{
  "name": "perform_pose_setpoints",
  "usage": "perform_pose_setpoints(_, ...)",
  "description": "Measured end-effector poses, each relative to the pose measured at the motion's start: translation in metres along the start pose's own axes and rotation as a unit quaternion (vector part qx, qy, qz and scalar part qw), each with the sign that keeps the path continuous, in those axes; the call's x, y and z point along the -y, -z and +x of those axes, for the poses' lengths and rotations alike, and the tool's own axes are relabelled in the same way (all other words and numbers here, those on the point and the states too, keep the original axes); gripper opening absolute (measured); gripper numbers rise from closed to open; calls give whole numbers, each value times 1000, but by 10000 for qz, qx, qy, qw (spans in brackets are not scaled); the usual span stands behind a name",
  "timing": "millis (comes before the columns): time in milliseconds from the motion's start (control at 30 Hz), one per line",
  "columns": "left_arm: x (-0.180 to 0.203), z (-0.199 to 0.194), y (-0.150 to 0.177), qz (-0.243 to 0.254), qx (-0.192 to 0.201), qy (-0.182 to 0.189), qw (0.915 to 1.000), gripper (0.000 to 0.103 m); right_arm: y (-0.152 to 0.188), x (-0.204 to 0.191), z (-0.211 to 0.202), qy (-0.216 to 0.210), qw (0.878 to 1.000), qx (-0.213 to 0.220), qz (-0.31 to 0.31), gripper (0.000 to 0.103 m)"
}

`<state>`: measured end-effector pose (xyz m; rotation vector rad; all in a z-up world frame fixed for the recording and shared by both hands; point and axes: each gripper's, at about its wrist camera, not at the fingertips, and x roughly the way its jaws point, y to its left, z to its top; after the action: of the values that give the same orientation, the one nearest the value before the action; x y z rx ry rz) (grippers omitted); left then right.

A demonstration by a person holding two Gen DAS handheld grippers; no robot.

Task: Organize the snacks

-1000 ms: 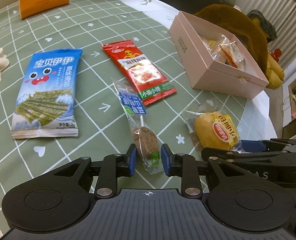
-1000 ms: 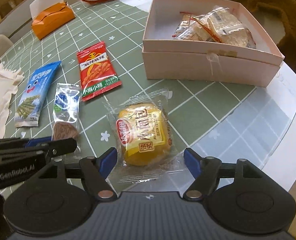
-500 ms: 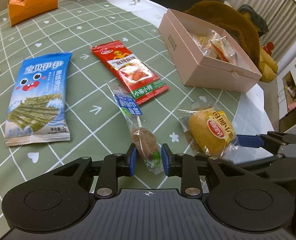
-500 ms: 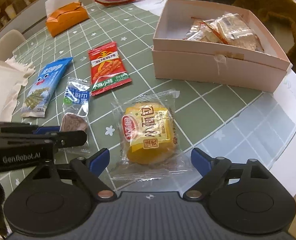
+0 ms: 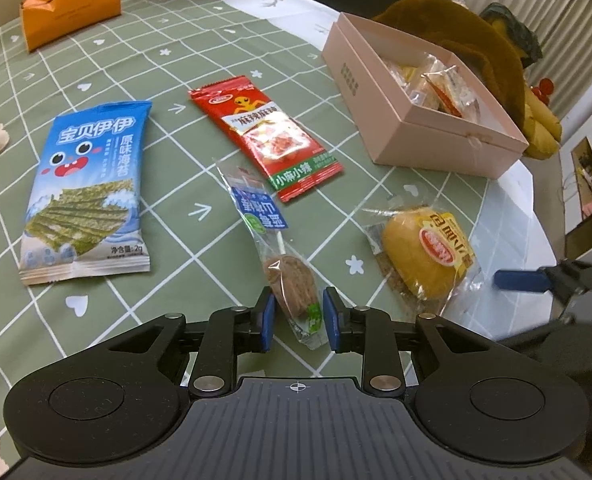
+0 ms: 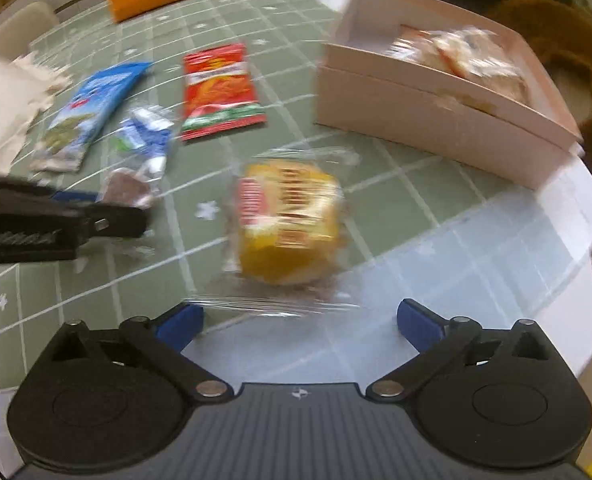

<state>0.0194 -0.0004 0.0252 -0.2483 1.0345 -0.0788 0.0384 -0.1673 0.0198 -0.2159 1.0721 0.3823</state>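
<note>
Two snacks await: the left hand-held gripper (image 5: 297, 317) stands narrowly apart astride the lollipop packet (image 5: 273, 248), lying lengthwise away from it, while the right hand-held gripper (image 6: 298, 322), jaws opening, faces the yellow bun (image 6: 289, 220) near the bench (image 5: 183, 64) edge

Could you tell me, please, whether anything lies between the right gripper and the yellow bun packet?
Nothing visible does. The bun packet lies straight ahead of the right gripper, whose jaws are opening with only bare tablecloth and the packet's clear edge between them. The lollipop lies off to the left.
</note>
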Motion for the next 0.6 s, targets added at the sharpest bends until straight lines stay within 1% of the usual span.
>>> perform_pose_setpoints(100,1,0,-1,1,-25,-35,10000,30,-2,16,-5,298,9993,115,206,99)
perform_pose_setpoints(200,0,1,-2,-60,-65,-5,10000,30,-6,30,-9,417,9978,203,473,98)
perform_pose_setpoints(333,-3,0,1,-67,-70,167,9998,30,-8,43,-17,326,9962,296,754,98)
perform_pose_setpoints(467,-5,-2,10,16,71,284,9996,30,-11,40,-22,224,9959,385,788,98)
perform_pose_setpoints(600,-16,-3,18,-229,221,529,9981,22,-12,35,-25,130,9958,435,791,98)
